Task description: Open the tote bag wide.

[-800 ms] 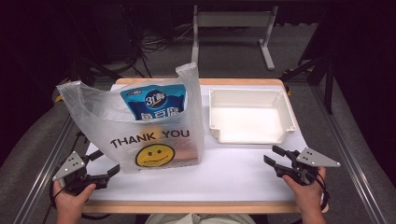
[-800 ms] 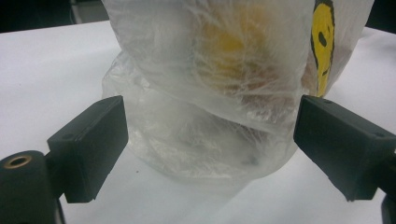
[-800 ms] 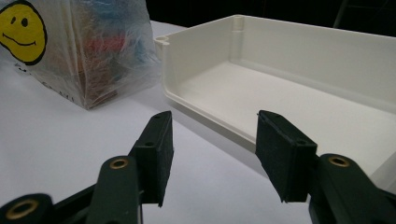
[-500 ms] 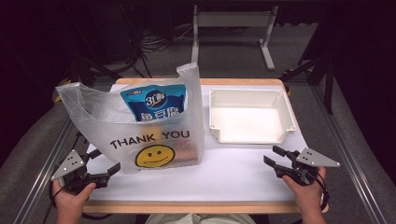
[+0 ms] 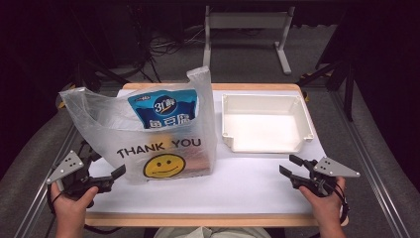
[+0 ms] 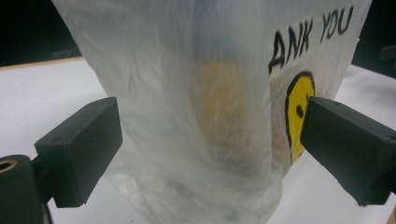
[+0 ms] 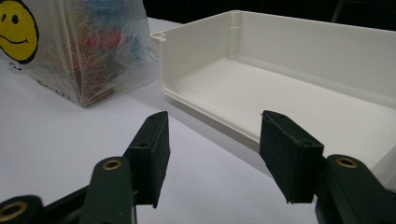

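Note:
A translucent white plastic bag (image 5: 148, 134) stands upright on the left half of the white table (image 5: 223, 188). It is printed "THANK YOU" over a yellow smiley, and a blue package (image 5: 166, 111) and other blurred items show through it. My left gripper (image 5: 106, 167) sits at the bag's near left corner. In the left gripper view the bag (image 6: 201, 93) bulges between the wide-apart jaws of the left gripper (image 6: 210, 114), and the pads do not squeeze it. My right gripper (image 5: 288, 164) stands open and empty near the front right. The right gripper (image 7: 215, 123) points at the tray's near edge.
A shallow white plastic tray (image 5: 307, 119) lies empty at the back right, right of the bag, and the tray (image 7: 289, 93) shows close ahead in the right gripper view. The table's wooden front edge (image 5: 208, 220) runs between the person's hands. Dark floor, cables and a metal stand lie beyond.

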`<action>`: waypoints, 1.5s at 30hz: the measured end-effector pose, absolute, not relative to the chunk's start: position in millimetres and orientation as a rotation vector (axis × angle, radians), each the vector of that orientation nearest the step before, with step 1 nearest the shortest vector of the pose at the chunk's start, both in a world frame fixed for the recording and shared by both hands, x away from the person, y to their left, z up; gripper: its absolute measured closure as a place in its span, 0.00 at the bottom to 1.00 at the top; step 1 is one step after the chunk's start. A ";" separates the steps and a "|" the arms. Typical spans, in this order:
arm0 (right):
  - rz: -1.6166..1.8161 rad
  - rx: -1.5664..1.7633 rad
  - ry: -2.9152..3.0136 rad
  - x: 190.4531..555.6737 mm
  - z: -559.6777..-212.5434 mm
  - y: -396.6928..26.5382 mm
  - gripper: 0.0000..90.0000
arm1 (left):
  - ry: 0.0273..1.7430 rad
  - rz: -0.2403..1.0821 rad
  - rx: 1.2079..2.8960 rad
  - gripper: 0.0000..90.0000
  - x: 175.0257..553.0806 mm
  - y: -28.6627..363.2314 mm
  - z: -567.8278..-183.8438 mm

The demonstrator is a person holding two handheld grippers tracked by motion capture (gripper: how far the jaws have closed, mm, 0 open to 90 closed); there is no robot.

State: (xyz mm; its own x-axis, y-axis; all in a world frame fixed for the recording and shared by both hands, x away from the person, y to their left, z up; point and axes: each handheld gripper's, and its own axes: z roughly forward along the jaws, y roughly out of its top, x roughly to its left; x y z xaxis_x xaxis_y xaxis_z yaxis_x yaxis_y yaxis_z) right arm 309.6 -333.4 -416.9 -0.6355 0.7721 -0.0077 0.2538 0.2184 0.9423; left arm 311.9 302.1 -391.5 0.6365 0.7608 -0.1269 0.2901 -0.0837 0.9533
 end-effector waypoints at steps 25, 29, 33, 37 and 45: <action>1.396 0.928 2.040 311.6 -414.3 -326.2 0.49 | 0.803 0.457 1.664 1.00 332.8 292.9 -379.6; 1.363 0.888 2.044 312.9 -406.6 -319.3 0.49 | 0.804 0.466 1.664 1.00 332.3 292.7 -379.1; 1.373 0.849 2.076 319.3 -393.3 -303.6 0.50 | 0.799 0.466 1.671 1.00 332.7 291.8 -378.5; 1.415 0.785 2.099 327.8 -375.2 -282.5 0.50 | 0.795 0.466 1.679 1.00 333.2 290.5 -378.0; 1.432 0.665 2.196 344.8 -352.1 -233.4 0.49 | 0.788 0.465 1.690 1.00 333.0 290.4 -377.7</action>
